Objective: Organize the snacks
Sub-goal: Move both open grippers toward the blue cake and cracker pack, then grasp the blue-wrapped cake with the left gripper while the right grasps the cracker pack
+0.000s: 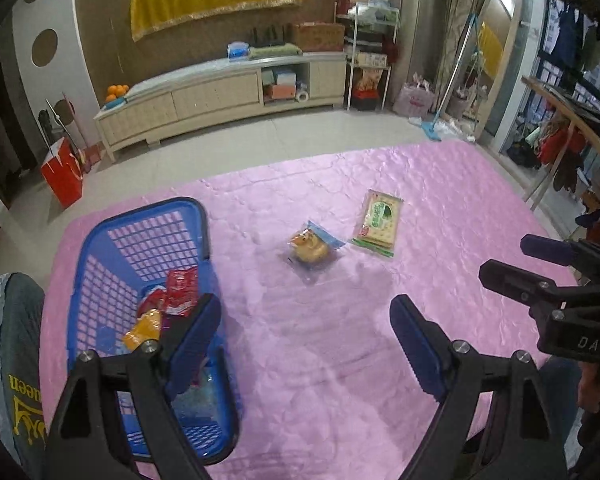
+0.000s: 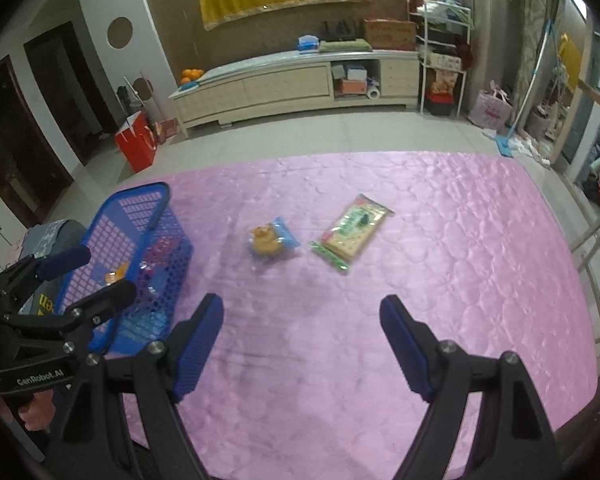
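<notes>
A blue plastic basket (image 1: 100,264) stands at the left of the pink table cover (image 1: 340,360); it also shows in the right wrist view (image 2: 140,208). In it lie red snack packets (image 1: 182,290) and an orange packet (image 1: 142,330). A clear-wrapped pastry with a blue end (image 1: 312,248) (image 2: 270,240) lies mid-table. A green cracker pack (image 1: 378,222) (image 2: 350,230) lies to its right. My left gripper (image 1: 306,316) is open and empty, its left finger over the basket. My right gripper (image 2: 302,318) is open and empty, short of both snacks; it also shows in the left wrist view (image 1: 504,258).
A cushion with yellow lettering (image 1: 16,360) sits left of the basket. Beyond the table are a tiled floor, a long beige TV cabinet (image 2: 292,84), a red paper bag (image 2: 136,146), a shelf rack (image 2: 442,48) and a mop (image 1: 432,130).
</notes>
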